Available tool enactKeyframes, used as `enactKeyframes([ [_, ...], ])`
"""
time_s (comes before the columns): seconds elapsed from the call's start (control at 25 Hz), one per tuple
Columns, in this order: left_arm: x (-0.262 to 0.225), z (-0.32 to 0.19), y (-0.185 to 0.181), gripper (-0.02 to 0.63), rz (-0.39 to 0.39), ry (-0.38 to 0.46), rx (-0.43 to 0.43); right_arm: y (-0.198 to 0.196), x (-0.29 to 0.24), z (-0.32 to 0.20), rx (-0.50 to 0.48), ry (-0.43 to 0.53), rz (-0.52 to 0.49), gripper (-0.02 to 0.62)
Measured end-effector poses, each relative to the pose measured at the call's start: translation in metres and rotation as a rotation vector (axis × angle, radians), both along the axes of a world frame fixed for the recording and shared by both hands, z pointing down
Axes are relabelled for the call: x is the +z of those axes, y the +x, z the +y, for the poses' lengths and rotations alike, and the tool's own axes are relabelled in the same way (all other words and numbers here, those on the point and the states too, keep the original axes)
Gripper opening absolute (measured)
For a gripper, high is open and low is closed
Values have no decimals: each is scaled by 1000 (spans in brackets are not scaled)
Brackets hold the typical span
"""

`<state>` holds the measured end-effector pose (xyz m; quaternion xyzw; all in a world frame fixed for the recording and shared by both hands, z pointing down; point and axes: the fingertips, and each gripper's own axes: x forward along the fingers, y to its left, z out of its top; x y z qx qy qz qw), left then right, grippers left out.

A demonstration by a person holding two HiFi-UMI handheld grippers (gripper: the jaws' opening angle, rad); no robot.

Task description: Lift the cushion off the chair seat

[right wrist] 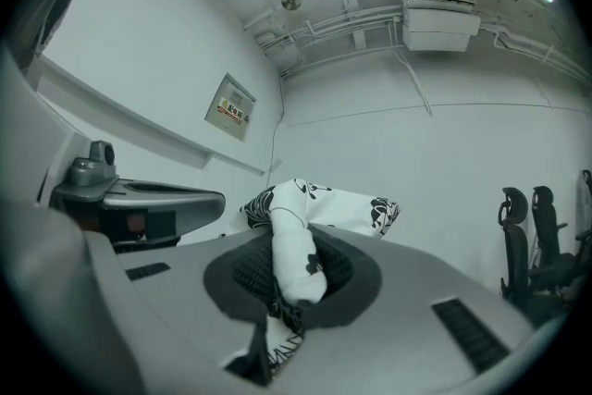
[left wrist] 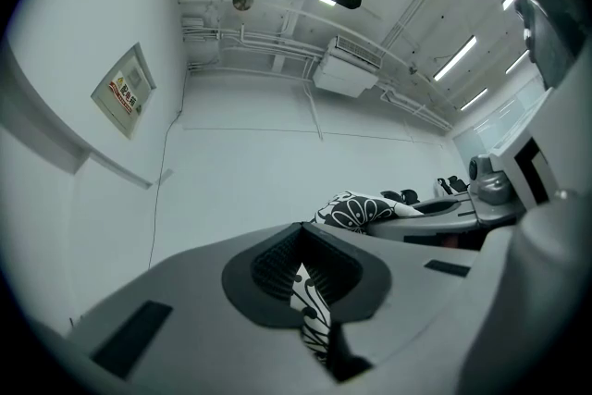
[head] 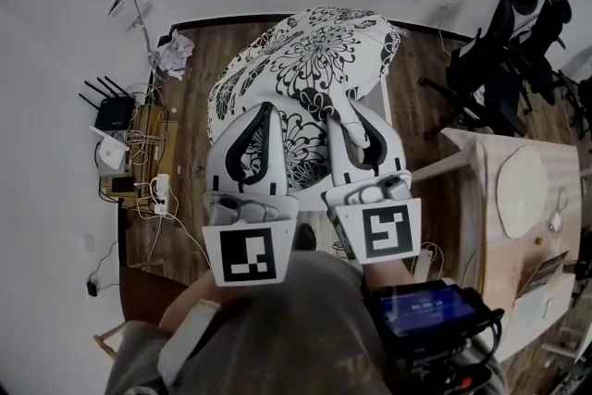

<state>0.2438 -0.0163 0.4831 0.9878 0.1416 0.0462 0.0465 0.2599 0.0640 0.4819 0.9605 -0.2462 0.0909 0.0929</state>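
The left gripper [head: 265, 112] and right gripper [head: 339, 121] each clamp a fold of the cushion [head: 314, 60] between their jaws, so we raise both evenly, without loosening.

left gripper [left wrist: 299, 265]: jaws pinched together on a fold of the black-and-white cushion [left wrist: 356, 210] | cushion bulges up just beyond the jaws | right gripper [left wrist: 481, 199]: alongside at the right | behind: white wall, sign [left wrist: 123, 92], air conditioner [left wrist: 347, 69], ceiling lights [left wrist: 458, 58]
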Motion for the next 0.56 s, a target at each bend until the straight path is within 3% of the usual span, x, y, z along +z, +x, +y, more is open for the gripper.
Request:
enactKeyframes([
  [0.56,-3,1,1,6,-2,2,-6,0,-1,-1,-11,14,-5,37],
])
